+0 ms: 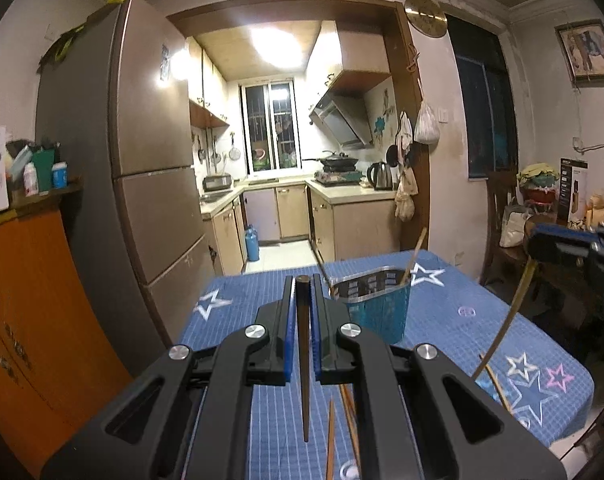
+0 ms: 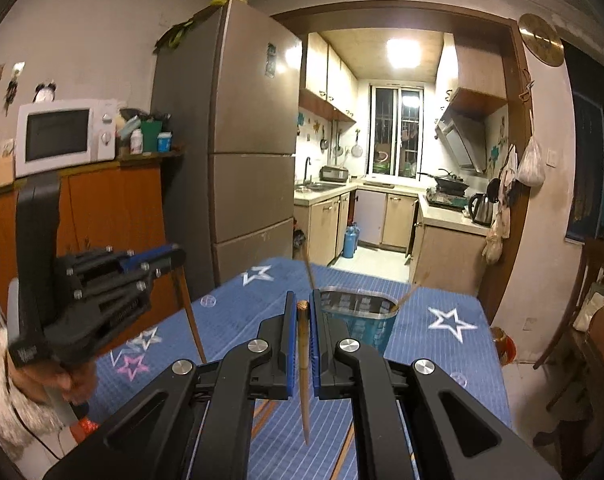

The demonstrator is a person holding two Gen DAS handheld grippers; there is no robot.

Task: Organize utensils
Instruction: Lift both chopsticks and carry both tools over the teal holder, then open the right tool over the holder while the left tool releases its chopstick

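In the left wrist view my left gripper point(image 1: 302, 282) is shut on a dark brown chopstick point(image 1: 303, 360) that hangs point down over the blue star tablecloth point(image 1: 462, 336). My right gripper point(image 2: 302, 298) is shut on a pale bamboo chopstick point(image 2: 304, 376), also point down. The blue slotted utensil holder point(image 1: 378, 308) point(image 2: 362, 316) stands just ahead, a little right of both grippers, with chopsticks point(image 1: 416, 252) leaning in it. Each gripper shows in the other's view: the right one point(image 1: 538, 240) at the right edge, the left one point(image 2: 170, 258) in a hand at the left.
Loose chopsticks point(image 1: 344, 412) point(image 2: 262, 420) lie on the cloth below the grippers. A tall fridge point(image 1: 150, 160) and an orange cabinet point(image 1: 34, 300) stand to the left. A wooden chair point(image 2: 574, 320) is at the table's right side. Behind the table opens a kitchen doorway.
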